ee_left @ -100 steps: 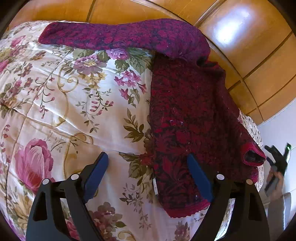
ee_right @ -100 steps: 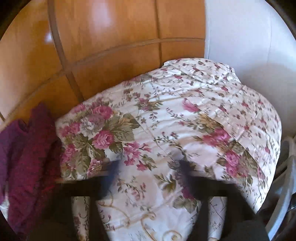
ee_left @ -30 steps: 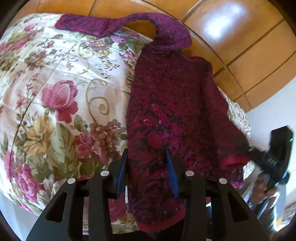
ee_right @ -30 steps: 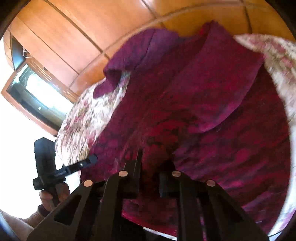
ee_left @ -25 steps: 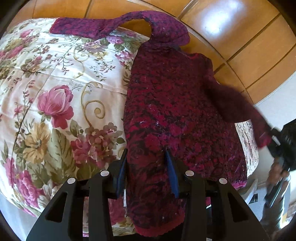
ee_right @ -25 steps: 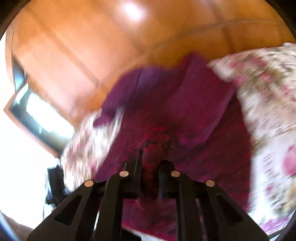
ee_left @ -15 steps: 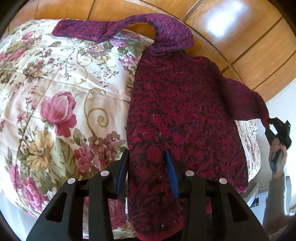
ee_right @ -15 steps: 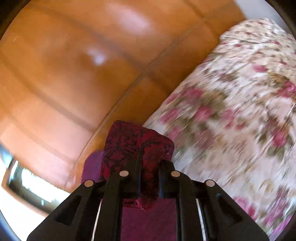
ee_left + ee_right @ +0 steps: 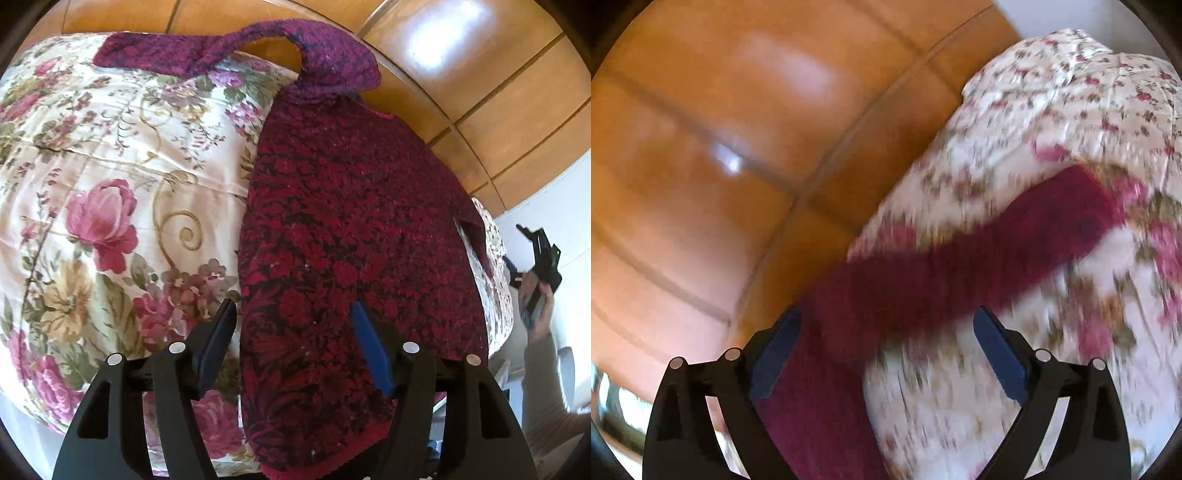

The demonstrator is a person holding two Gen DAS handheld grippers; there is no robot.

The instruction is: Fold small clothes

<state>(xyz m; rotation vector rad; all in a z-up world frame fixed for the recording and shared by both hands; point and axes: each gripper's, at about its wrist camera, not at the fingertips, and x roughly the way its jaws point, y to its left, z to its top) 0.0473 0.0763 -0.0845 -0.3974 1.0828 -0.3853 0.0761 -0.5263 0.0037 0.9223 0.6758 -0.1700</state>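
Sweater [image 9: 351, 229] lies spread flat on floral quilt [image 9: 110, 177] for folding — left gripper [image 9: 291, 325] released, straddling its 6 o'clock hem, right gripper [image 9: 886, 332] released over sleeve [image 9: 979, 266] stretched toward 2 o'clock.

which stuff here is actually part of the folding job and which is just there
Part of the job:
- red sweater, laid flat on the bed
- its sleeve, stretched across the quilt
- left gripper, open over the hem
- right gripper, open

Just there:
- flowered quilt under the sweater
- wooden wall panels
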